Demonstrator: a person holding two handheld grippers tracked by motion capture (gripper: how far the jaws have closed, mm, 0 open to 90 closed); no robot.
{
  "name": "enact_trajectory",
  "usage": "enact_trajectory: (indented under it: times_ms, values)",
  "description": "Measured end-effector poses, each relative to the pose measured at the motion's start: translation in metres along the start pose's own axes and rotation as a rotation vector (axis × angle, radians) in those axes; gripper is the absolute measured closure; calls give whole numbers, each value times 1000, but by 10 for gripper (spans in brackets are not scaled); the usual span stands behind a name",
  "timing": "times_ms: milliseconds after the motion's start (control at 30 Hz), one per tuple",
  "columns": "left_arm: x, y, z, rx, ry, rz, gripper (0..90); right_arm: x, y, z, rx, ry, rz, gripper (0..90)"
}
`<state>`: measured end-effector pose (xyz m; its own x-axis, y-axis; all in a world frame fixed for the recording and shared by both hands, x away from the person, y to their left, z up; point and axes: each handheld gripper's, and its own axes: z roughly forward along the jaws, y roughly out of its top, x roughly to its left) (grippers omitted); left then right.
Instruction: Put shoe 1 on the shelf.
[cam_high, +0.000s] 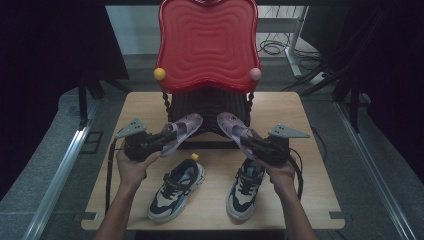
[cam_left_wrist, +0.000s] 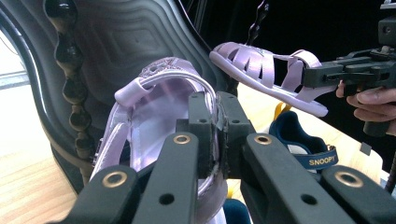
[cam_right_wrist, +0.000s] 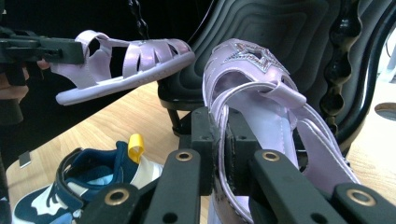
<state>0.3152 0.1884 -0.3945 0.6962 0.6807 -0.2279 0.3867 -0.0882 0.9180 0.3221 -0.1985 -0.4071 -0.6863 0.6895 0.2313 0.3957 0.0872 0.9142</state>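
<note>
Left gripper: jaws clenched on the heel edge of a lilac plastic sandal with cut-out straps, held clear of the wooden table. In the left gripper view the pads pinch the thin heel wall of that sandal between them, its toe pointing away from the jaws.

Right gripper: jaws likewise clamped on the heel edge of the matching lilac sandal, also off the table. The right gripper view shows this sandal gripped at the rear strap, a glittery star on its toe piece.

The two sandals are apart, their toes aimed at the black ribbed base of a red wavy-moulded chair standing just beyond both grippers.

Below and nearer the person than the grippers, two navy-and-white sneakers rest on the table: one beneath the left gripper, one beneath the right.
</note>
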Motion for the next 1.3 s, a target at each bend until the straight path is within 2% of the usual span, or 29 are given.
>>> enact_trajectory:
  times_ms: [167, 567, 767, 1000, 1300]
  values:
    - [0, 2, 6, -8, -2, 8, 863, 0, 3, 7, -8, -1, 6, 849]
    - [5, 2, 16, -37, 3, -16, 863, -2, 8, 19, -21, -18, 27, 849]
    - [12, 2, 21, -39, 13, -33, 863, -3, 9, 25, -22, -21, 33, 849]
    - [17, 2, 24, -49, 17, -53, 863, -1, 14, 32, -27, -26, 22, 849]
    - [16, 15, 32, -60, 32, -30, 862, 1, 19, 43, -49, -39, 40, 849]
